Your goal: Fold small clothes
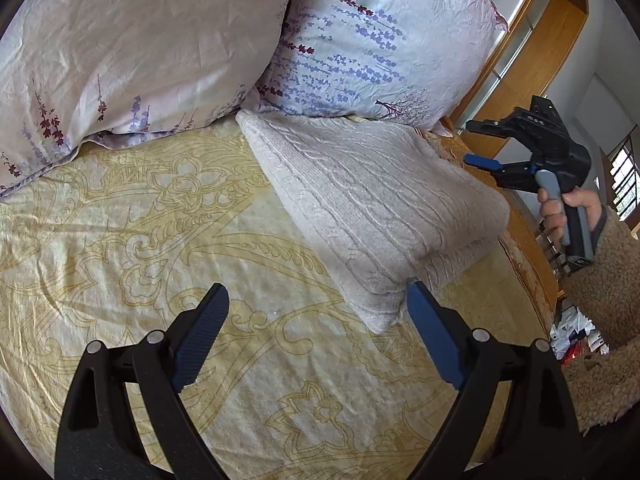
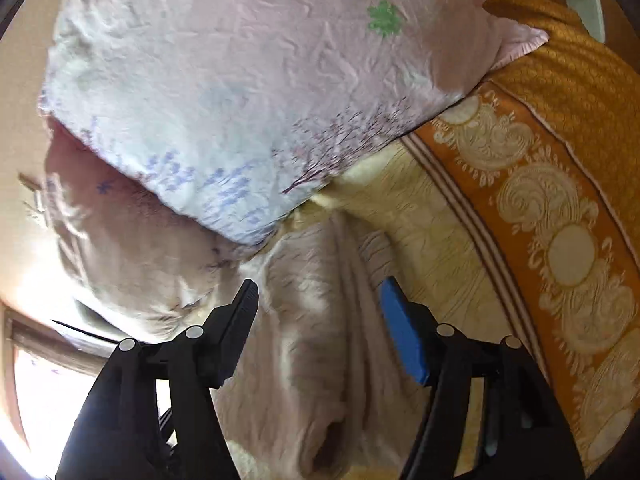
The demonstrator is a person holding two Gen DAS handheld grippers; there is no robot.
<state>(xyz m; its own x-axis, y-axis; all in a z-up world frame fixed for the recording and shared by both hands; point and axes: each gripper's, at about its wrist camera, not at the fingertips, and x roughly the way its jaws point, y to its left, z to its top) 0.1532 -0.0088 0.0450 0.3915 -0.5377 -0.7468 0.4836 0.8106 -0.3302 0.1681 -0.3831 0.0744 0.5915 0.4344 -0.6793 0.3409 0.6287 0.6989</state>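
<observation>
1. The cream cable-knit sweater [image 1: 372,200], folded, sat right of centre in the left view, against the floral pillows [image 1: 360,40].
2. My left gripper [image 1: 316,304] and right gripper [image 2: 316,296] both gaped, holding nothing.
3. Looked soft, thick, floppy; I'd pinch a folded corner.

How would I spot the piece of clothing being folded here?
Find the bed's yellow patterned blanket, then the two floral pillows at its head. Just before them lies a folded cream cable-knit sweater: plain, thick and ribbed, unlike the smooth printed bedding around it.
</observation>
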